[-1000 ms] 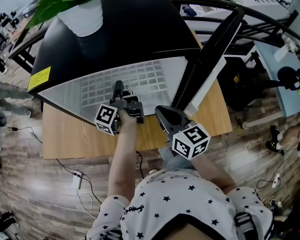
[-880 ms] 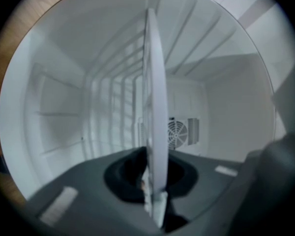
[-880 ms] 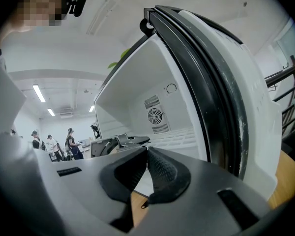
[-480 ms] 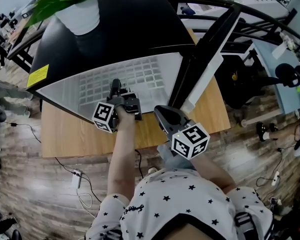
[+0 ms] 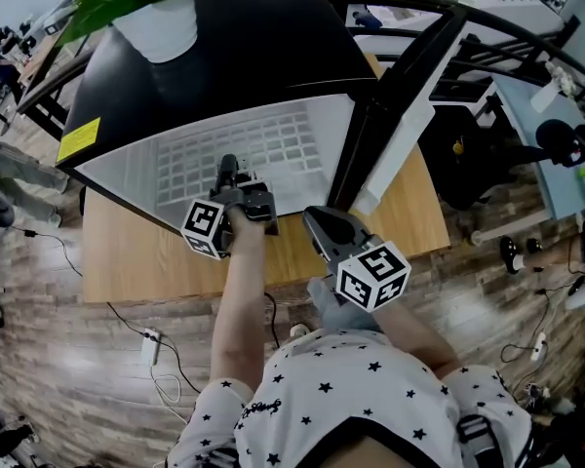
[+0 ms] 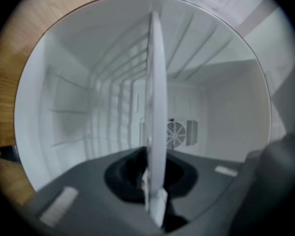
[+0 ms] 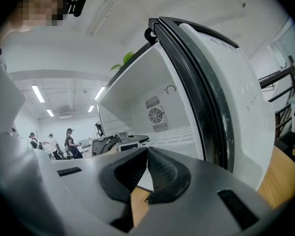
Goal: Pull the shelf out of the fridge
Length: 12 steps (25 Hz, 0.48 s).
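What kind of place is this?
Probably a lab or workshop, not a home: the fridge stands on a wooden table, cables trail over the floor, and people stand under strip lights.

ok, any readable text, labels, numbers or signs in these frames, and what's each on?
No legible words or numbers in any view.
On the fridge, top corner: a yellow label, print too small to read.
The two marker cubes: black-and-white square patterns only, no text.
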### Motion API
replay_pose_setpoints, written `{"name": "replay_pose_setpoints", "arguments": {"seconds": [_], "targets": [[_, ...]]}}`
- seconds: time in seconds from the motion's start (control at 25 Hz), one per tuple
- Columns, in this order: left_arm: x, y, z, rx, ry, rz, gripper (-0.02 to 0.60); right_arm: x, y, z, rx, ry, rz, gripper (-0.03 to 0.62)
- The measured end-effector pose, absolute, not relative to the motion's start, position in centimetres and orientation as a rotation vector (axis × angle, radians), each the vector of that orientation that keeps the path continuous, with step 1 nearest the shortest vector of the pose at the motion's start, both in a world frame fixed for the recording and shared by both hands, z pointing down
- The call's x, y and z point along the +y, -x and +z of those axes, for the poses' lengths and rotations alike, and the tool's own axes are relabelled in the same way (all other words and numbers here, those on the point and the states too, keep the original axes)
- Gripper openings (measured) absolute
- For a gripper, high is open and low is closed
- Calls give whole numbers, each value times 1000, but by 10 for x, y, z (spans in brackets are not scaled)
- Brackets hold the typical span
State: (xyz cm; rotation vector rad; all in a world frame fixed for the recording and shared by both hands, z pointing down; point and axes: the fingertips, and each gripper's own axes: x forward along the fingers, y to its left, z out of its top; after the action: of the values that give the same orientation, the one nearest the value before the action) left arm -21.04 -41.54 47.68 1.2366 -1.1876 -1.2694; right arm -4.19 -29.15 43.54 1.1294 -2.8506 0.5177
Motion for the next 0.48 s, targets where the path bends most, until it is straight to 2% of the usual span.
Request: {"name": "replay_pose_setpoints", "arguments": {"seconds": [0.48], "targets": [[-397, 207, 478, -1178, -1228, -1266, 31, -276, 40, 431, -2859, -1139, 510, 21]]}}
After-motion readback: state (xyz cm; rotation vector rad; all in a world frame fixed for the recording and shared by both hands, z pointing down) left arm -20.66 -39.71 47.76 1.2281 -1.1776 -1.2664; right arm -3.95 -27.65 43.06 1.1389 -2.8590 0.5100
